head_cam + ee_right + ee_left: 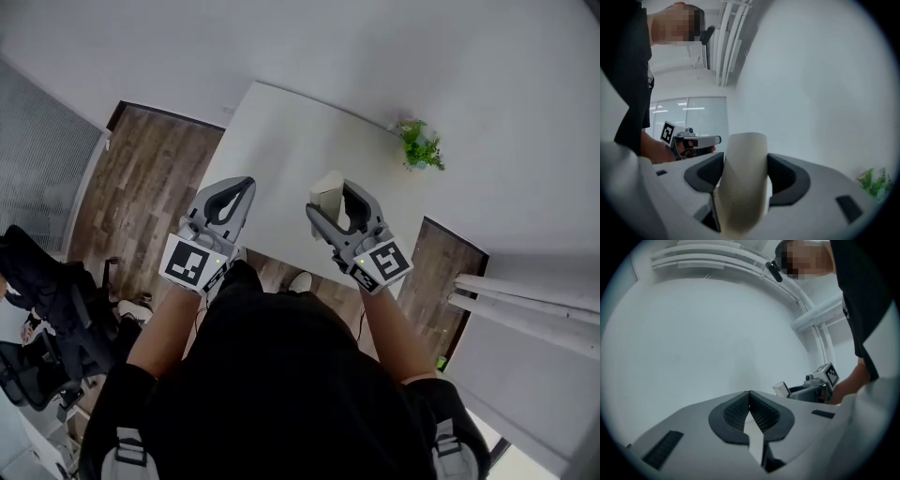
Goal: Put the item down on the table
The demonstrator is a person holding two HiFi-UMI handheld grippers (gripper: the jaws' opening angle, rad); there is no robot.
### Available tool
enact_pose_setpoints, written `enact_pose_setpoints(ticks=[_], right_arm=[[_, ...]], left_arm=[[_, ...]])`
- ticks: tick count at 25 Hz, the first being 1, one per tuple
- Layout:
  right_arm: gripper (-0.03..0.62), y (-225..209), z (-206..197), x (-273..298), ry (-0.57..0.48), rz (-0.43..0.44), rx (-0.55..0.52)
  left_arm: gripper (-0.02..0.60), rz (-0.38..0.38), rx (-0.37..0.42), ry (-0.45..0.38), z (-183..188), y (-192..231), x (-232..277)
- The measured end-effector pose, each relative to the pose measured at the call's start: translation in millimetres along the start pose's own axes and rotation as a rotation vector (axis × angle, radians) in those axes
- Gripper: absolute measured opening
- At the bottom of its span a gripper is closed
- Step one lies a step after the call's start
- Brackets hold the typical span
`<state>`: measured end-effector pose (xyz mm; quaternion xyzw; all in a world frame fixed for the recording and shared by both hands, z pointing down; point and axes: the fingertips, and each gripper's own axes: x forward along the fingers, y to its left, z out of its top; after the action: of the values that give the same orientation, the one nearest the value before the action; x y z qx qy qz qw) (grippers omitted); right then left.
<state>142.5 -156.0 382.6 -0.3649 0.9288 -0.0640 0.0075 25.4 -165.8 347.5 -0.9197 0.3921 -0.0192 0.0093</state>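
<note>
A person stands at the near edge of a white table [281,141] and holds both grippers out over it. The right gripper [336,202] has its jaws closed on the item [326,190], a pale cream block with flat sides. In the right gripper view the item [743,183] stands upright between the two dark ribbed pads [785,176] of the right gripper [745,174], filling the gap and rising above the jaw tips. In the head view the item sits over the near middle part of the table, and no view shows its underside, so I cannot tell whether it touches the tabletop. The left gripper [240,188] is to the left of it, apart from it, and holds nothing. In its own view the left gripper [750,398] has its jaws pressed together at the tips, with only a thin sliver of light lower down between the pads. That view also catches the right gripper [811,391] off to the right, with a corner of the item [781,389] sticking out of it. A small green plant [420,146] stands at the far right corner of the table, against the white wall. Wooden floor [141,178] shows to the left of the table, and a dark chair [42,281] stands further left.
</note>
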Motion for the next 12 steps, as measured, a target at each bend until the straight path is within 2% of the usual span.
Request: enact_pose_setpoints(ticks=[8, 12], right_arm=[[0.295, -5, -44, 73, 0.098, -0.088, -0.006], [0.295, -6, -64, 106, 0.158, -0.102, 0.001]], left_arm=[[-0.006, -0.073, -0.014, -0.012, -28, 69, 6], [-0.006, -0.103, -0.031, -0.024, -43, 99, 7]])
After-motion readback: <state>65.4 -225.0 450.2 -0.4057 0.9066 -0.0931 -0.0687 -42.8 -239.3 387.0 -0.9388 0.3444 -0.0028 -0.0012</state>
